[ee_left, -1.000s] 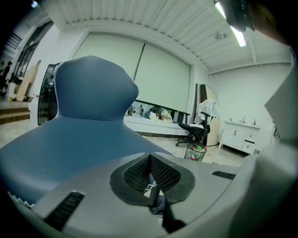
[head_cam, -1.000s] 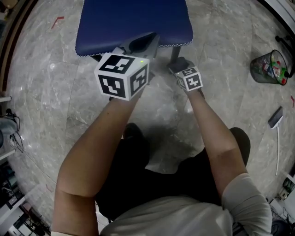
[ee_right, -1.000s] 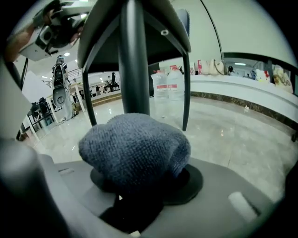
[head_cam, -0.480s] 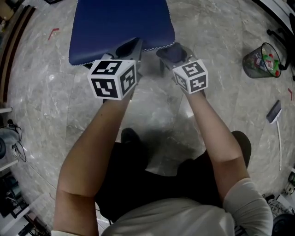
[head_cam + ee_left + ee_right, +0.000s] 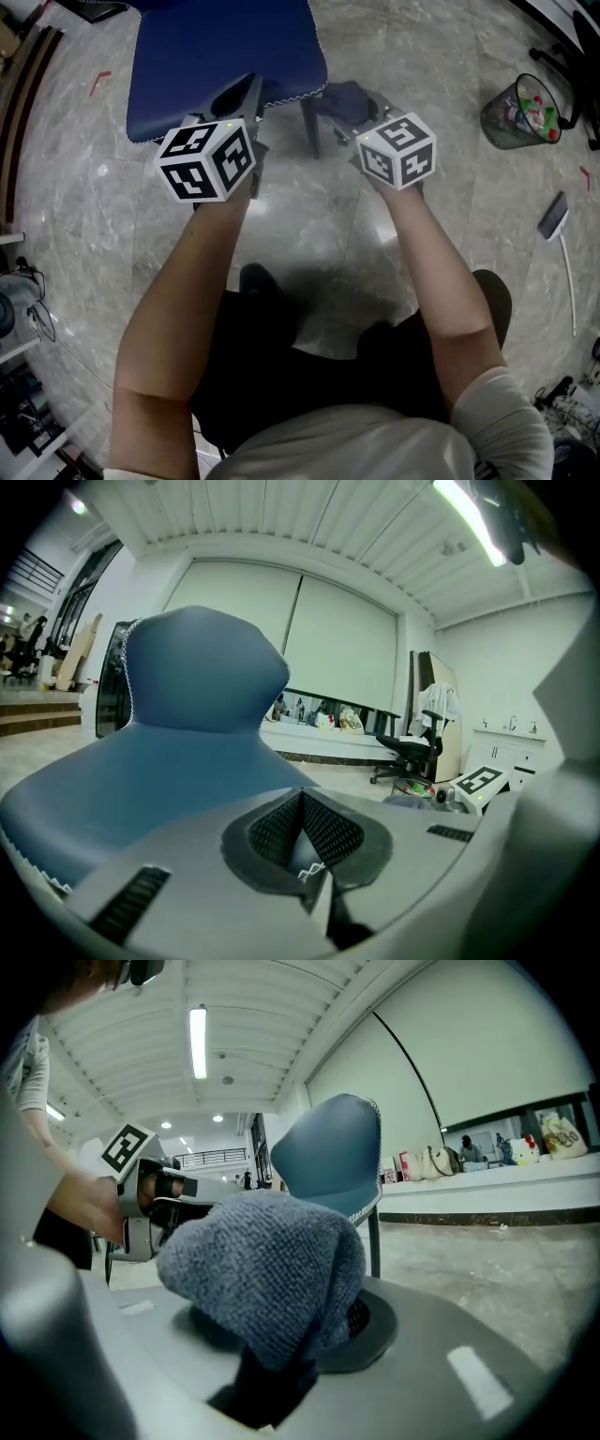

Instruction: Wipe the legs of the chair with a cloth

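Note:
The blue padded chair (image 5: 225,52) stands ahead of me, with one dark front leg (image 5: 308,127) showing under the seat edge. My right gripper (image 5: 354,105) is shut on a grey-blue cloth (image 5: 342,97), held just right of that leg and apart from it. In the right gripper view the cloth (image 5: 267,1269) bulges over the jaws, and the chair (image 5: 330,1162) and its leg (image 5: 375,1241) lie beyond. My left gripper (image 5: 246,94) hovers at the seat's front edge; its pads (image 5: 281,832) meet with nothing between them, above the seat (image 5: 141,780).
A wire waste bin (image 5: 520,114) with rubbish stands on the marble floor at the right, and a brush with a long handle (image 5: 557,225) lies beyond it. Cables (image 5: 23,291) sit at the left edge. An office chair (image 5: 412,752) stands farther back.
The right gripper with the cloth has risen from low beside the chair leg and moved to its right. The left gripper has drifted left along the seat's front edge.

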`<state>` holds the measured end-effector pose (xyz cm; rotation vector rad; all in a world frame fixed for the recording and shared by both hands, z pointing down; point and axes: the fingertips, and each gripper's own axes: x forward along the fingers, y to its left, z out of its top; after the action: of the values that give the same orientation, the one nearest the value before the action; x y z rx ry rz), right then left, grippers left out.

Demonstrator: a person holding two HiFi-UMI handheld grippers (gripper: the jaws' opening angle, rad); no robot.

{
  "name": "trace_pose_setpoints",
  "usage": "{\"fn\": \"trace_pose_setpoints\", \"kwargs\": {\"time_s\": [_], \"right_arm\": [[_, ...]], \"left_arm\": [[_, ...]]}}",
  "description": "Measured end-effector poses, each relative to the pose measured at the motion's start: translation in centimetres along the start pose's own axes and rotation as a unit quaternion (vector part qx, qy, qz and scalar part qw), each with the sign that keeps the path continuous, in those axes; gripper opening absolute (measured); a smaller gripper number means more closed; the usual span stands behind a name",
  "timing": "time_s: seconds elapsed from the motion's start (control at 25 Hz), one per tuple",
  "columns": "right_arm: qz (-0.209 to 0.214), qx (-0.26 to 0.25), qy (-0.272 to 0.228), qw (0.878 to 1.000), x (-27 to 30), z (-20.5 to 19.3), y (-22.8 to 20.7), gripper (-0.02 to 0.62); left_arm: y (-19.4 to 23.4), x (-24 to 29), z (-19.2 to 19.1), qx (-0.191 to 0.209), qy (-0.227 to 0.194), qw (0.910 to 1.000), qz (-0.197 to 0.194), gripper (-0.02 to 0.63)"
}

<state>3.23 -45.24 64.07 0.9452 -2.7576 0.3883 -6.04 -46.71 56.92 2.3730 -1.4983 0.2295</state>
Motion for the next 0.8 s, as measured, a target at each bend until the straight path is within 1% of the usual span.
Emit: {"fn": "trace_pose_setpoints", "kwargs": {"time_s": [0.16,0.32,0.44,0.52,0.6,0.72,0.8], "right_arm": [[-0.017,-0.024,-0.022,0.999,-2.4,3.5,-0.9,0.132],[-0.010,-0.028,-0.050,0.998,-4.1,6.6,-0.3,0.130],[-0.012,-0.026,-0.069,0.997,-5.1,8.1,0.0,0.130],[-0.014,-0.029,-0.078,0.996,-5.8,9.0,0.1,0.129],[-0.018,-0.031,-0.084,0.996,-6.4,9.4,0.1,0.127],[-0.022,-0.030,-0.093,0.995,-6.9,10.1,0.0,0.127],[-0.023,-0.030,-0.098,0.994,-7.3,10.5,0.0,0.127]], "left_arm": [[-2.0,0.2,1.2,0.005,-0.019,0.9996,-0.022,0.005],[-3.6,0.2,2.0,0.008,-0.038,0.9984,-0.043,0.006],[-4.8,0.1,3.2,0.007,-0.063,0.9966,-0.052,0.006],[-5.7,0.2,3.9,0.025,-0.077,0.9950,-0.058,0.006],[-6.4,0.2,4.2,0.032,-0.082,0.9939,-0.065,0.005],[-7.0,0.4,4.3,0.023,-0.084,0.9934,-0.074,0.006],[-7.6,0.3,4.2,0.024,-0.083,0.9929,-0.082,0.006]]}}
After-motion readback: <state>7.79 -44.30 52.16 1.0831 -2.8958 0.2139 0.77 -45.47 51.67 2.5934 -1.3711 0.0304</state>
